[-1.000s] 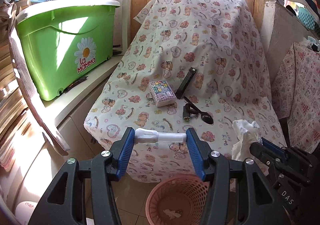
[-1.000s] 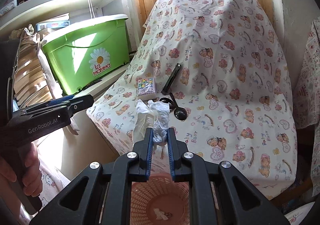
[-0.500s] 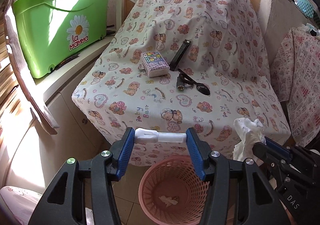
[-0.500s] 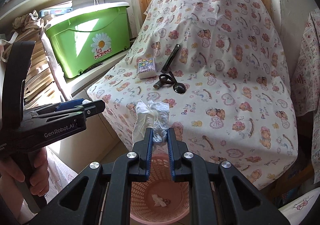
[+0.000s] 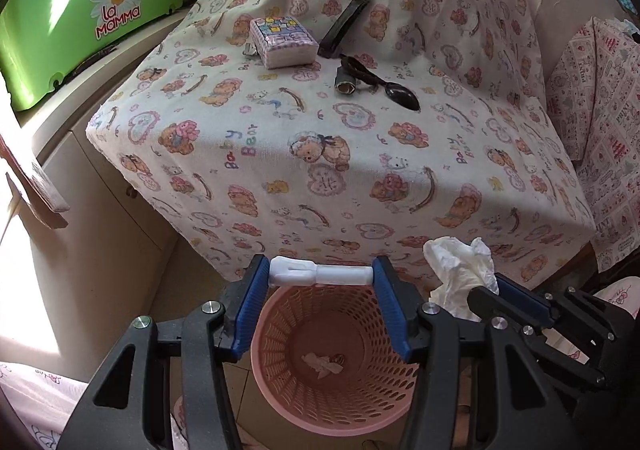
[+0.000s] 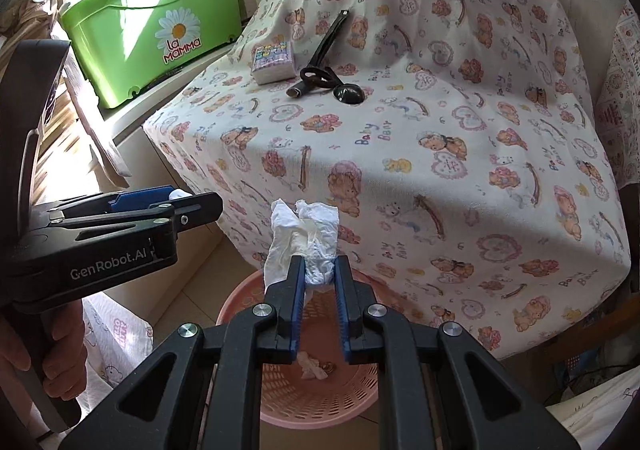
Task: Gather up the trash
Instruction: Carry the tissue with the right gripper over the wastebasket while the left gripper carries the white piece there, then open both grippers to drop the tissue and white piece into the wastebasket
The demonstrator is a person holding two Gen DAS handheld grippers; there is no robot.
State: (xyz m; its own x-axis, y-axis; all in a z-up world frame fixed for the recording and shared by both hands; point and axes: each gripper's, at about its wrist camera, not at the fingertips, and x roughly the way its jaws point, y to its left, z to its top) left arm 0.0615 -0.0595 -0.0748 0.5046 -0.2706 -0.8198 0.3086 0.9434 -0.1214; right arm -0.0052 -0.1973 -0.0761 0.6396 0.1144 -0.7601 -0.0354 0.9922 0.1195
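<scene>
Both grippers now over the pink basket [image 5: 280, 390]: left gripper [image 5: 320, 276] pinching the white tube [image 5: 320, 276], right gripper [image 6: 318, 274] clamping the crumpled tissue [image 6: 306, 238]; I should centre past the near rim before spreading.

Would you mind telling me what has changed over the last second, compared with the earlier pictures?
Both grippers have drawn back from the covered table and come down over the pink basket. The left gripper still grips the white plastic tube, the right gripper the crumpled tissue. Nothing was released; the table's items lie unmoved.
</scene>
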